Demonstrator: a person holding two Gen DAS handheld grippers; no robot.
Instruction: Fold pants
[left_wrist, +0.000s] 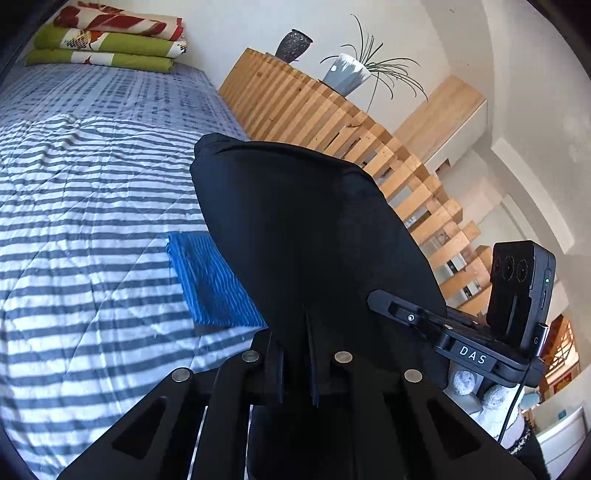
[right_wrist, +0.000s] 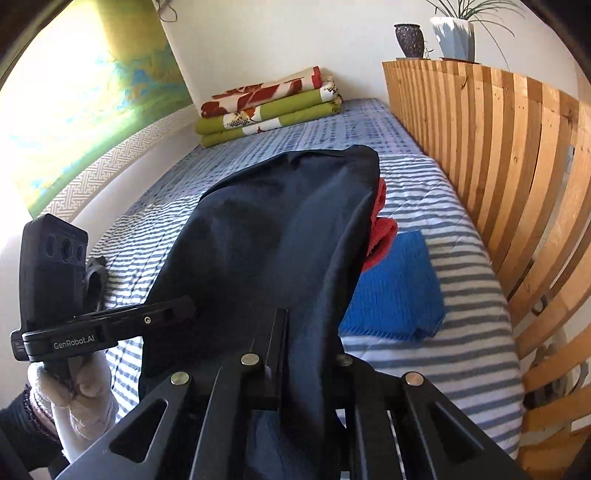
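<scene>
Above the striped bed (right_wrist: 424, 354), both the left gripper (left_wrist: 295, 332) and right gripper (right_wrist: 291, 325) are pinched shut on the dark pants (right_wrist: 266, 236), which hang soft, light and floppy; hold the edges

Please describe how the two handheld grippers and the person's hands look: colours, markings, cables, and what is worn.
Both grippers are matte black, with angular linkage arms and round silver rivets. The left gripper carries a black box with three round lenses, and white lettering "GenRobot.AI". The right gripper has a matching box with a small green light, lettering "DAS", and a thin black cable. The left hand wears a pale knit glove and a dark sleeve.
</scene>
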